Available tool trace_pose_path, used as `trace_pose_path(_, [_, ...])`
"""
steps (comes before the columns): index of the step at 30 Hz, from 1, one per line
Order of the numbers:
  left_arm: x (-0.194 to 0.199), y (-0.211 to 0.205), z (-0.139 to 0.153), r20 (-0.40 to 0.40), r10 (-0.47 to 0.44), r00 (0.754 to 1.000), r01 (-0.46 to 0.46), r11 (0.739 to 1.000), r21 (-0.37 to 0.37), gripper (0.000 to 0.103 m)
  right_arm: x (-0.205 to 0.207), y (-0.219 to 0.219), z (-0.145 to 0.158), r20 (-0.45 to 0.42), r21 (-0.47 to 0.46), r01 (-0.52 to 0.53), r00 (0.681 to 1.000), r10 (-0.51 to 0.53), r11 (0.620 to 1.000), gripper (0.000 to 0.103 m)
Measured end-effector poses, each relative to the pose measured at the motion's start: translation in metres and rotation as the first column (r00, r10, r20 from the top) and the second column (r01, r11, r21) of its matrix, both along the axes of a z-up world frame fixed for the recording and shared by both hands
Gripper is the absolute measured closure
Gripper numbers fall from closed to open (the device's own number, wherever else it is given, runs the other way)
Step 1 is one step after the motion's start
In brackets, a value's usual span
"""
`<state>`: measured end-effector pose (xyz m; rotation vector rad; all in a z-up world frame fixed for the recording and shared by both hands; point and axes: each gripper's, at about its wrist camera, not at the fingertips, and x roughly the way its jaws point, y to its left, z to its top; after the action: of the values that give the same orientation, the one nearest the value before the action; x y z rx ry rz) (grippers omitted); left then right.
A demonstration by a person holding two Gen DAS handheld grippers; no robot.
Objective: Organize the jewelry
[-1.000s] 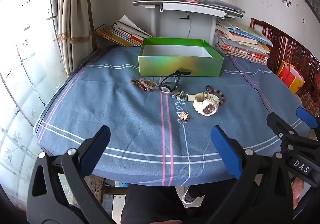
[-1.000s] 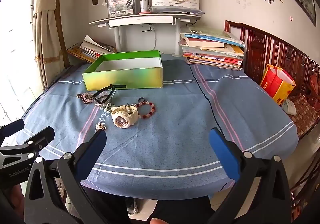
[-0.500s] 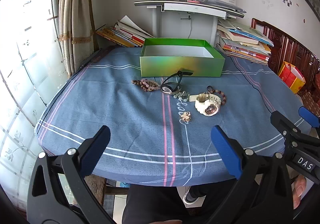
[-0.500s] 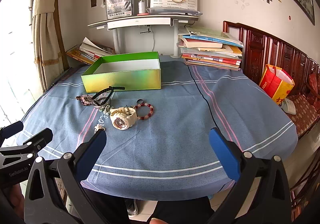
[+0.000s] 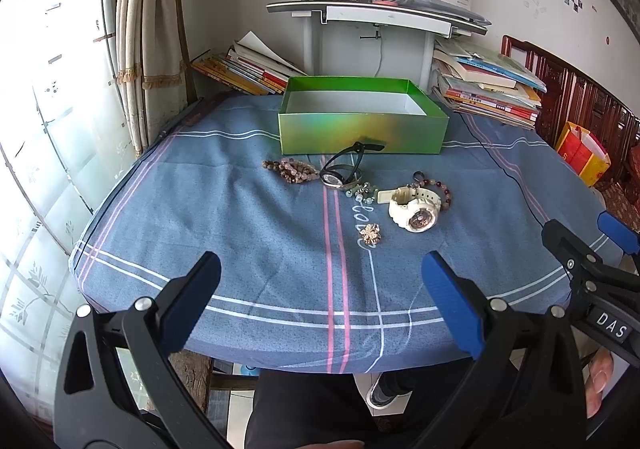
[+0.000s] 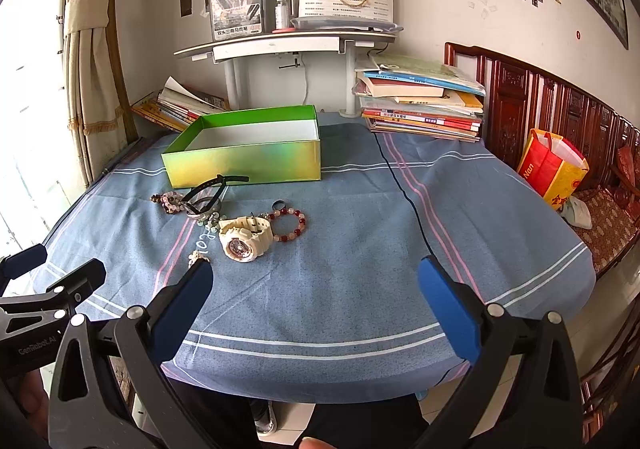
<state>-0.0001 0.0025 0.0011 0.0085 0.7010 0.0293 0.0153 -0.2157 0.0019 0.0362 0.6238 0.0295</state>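
Hovering at the near edge of the surface (image 5: pixel 256 249), both tongs are spread wide and hold nothing — the sorting looks not yet begun, since the green box (image 5: pixel 362 137) shows only its white inner walls; its floor is hidden.

In the left wrist view the jewelry lies in a loose cluster just in front of the box, around twelve o'clock from the left tongs (image 5: pixel 320 305): a brown bead bracelet (image 5: pixel 290 170) at eleven, a black-strapped watch (image 5: pixel 340 171) touching it, a cream watch (image 5: pixel 416 207) at one o'clock with a red bead bracelet (image 5: pixel 438 187) behind it, and a small gold flower brooch (image 5: pixel 370 234) nearest the tongs. Small pale pieces between the two watches are too fine to name.

The next move, I judge, calls for reaching forward and down over one piece — the brooch or the cream watch is closest — and closing on it before carrying it to the box.

The right tongs (image 6: pixel 316 305) sit level beside the left, pointing at the bare cloth at the cluster's three o'clock; each tool shows at the other view's edge.
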Motion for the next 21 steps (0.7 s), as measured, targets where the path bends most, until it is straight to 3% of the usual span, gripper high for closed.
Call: trace_pose_path(21, [0.0003, -0.0027, -0.0020, -0.006, -0.002, 1.000, 0.002, 1.000, -0.001, 0.004, 0.0001, 0.0000, -0.0013, -0.001, 0.003, 0.003, 1.000, -0.003, 1.000, 0.003])
